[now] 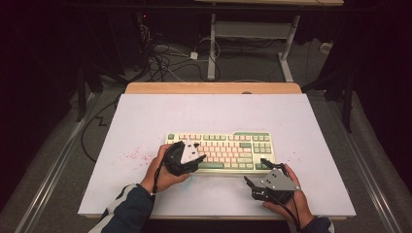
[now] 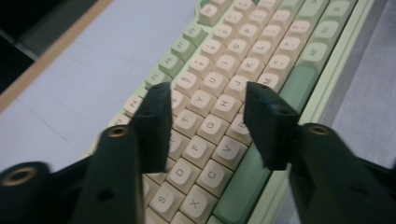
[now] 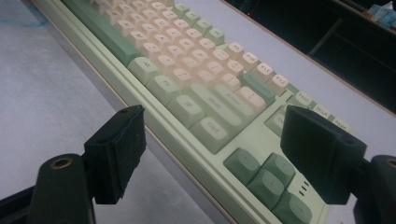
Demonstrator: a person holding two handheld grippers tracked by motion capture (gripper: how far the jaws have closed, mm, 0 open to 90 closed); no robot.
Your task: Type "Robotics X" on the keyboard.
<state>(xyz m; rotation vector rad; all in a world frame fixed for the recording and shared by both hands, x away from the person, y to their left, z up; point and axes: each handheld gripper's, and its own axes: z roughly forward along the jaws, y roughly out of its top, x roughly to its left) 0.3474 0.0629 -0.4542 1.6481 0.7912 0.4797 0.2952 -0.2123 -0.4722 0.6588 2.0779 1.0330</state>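
A pale green keyboard with cream and green keys lies on the white table cover. My left gripper hovers over its left half, held in a person's hand. In the left gripper view, the left gripper has its jaws apart above the letter keys of the keyboard, with nothing between them. My right gripper sits at the keyboard's front right corner. In the right gripper view, the right gripper stands open. One jaw is over the table and the other over the keyboard beside the arrow keys.
The white cover spans the table, with a wooden edge at the far side. Small red specks mark the cover left of the keyboard. Cables and a desk frame stand on the floor beyond.
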